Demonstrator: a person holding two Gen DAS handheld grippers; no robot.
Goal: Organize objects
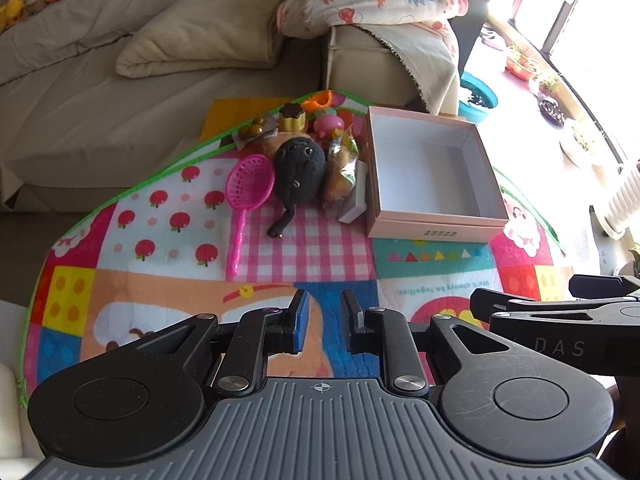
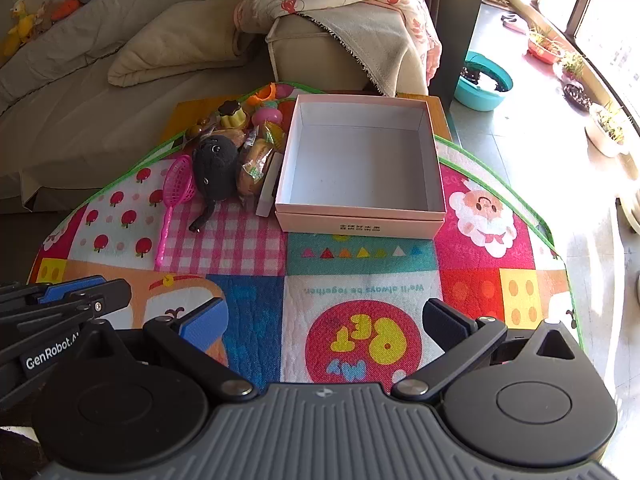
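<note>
Left wrist view. Pink box (image 1: 432, 172) open and empty on the patterned mat (image 1: 160, 272) covering the counter. Pile of toys just left of box: black plush (image 1: 298, 170), pink toy strainer (image 1: 250, 184), pudding-shaped toy (image 1: 292, 117), wrapped bread packets (image 1: 340, 172), small white box (image 1: 354, 200) touching the pink box's left wall. Left hand-held gripper (image 1: 323, 316) low over near part of mat, well apart from pile; jaws nearly closed, narrow gap, nothing between them, touching nothing. Part of the other tool visible at right edge.

Judged step: start of task, nothing packed yet. Likely goal: toys into box. Next move calls for reach forward to pile, jaws opened wider first; strainer and plush nearest and least buried. Plush soft, likely easy pinch; strainer handle thin, needs centred grip.

Right wrist view. Same box (image 2: 360, 164) ahead, interior bare, toys along its left side: plush (image 2: 216, 168), strainer (image 2: 178, 184), bread packets (image 2: 256, 160). Right hand-held gripper (image 2: 324, 320) released, jaws spread wide, empty, above the mat (image 2: 480, 280) short of the box front. Left tool seen at lower left edge. Risk: crowded pile, neighbours may drag along with the picked item.
</note>
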